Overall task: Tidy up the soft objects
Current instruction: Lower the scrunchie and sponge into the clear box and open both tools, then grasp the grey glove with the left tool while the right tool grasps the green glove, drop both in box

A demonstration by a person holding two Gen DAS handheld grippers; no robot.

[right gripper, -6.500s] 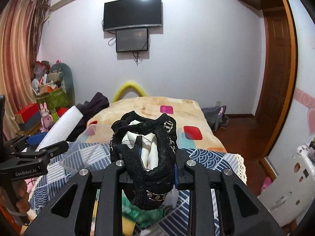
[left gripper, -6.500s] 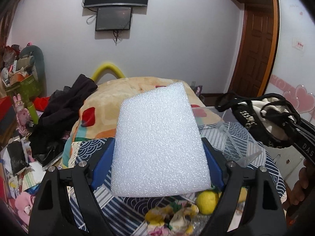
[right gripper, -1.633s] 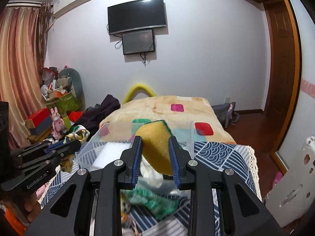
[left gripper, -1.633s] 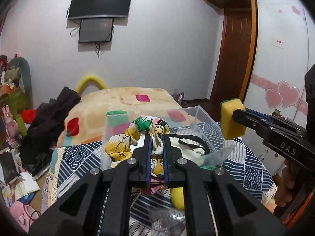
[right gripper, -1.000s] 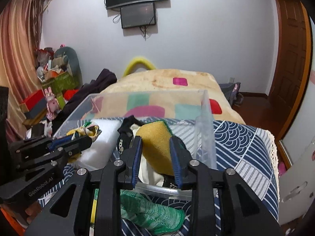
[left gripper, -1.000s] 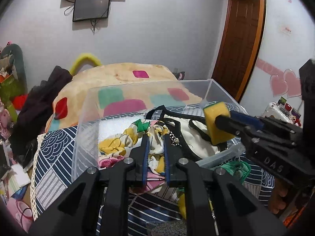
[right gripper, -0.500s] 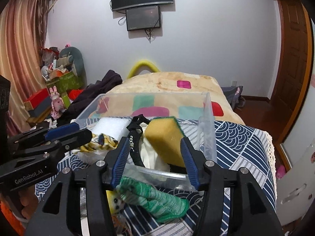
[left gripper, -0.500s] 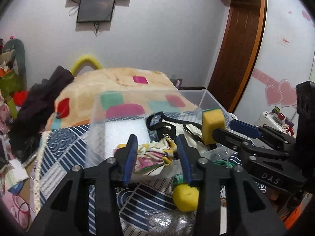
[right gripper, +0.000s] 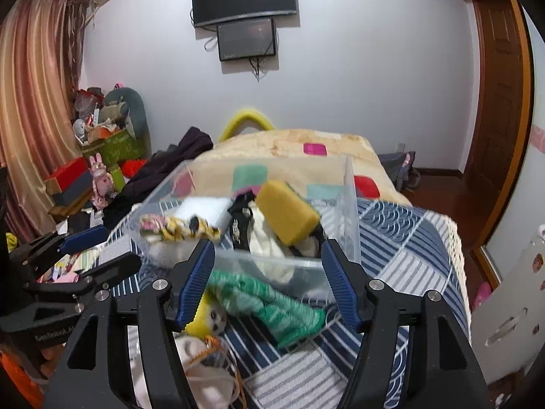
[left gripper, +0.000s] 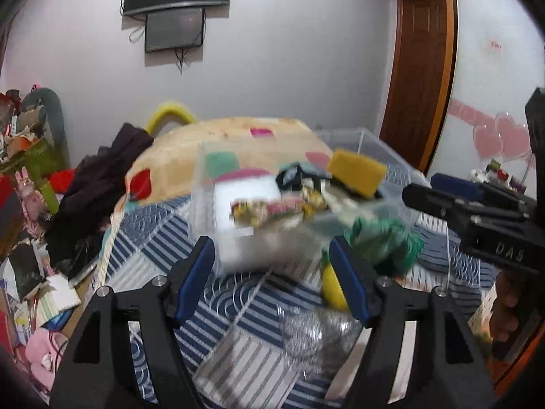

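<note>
both claws are standing wide open and holding nothing: the left claw (left gripper: pixel 272 272) and the right claw (right gripper: pixel 269 272) are each hovering just in front of the clear plastic bin (right gripper: pixel 347 211), which is sitting on the blue patterned bedspread (right gripper: pixel 408 266). inside the bin, the yellow sponge (right gripper: pixel 286 216) is lying tilted on top of the black-and-white bag (right gripper: pixel 245 228), with the floral cloth (right gripper: pixel 177 230) draped over the white foam block (right gripper: pixel 204 206) on the left side.

several soft things are waiting outside the bin. the green knitted cloth (right gripper: pixel 269 303) is lying just against the bin's near wall, between the right claw's fingers in that view. a yellow plush toy (right gripper: pixel 207 315) is sitting just beside it to the left, and a crinkled clear wrapper (left gripper: pixel 316 330) is lying nearer still in the left view.

the step in hand looks like reaching for the next loose piece. the green cloth seems the natural pick for the right claw: dropping low, pinching a thick fold near its middle rather than a trailing end, so it is lifting clear of the bin wall without dragging. the left claw could be taking the plush by its body, keeping apart from the right claw's path.
</note>
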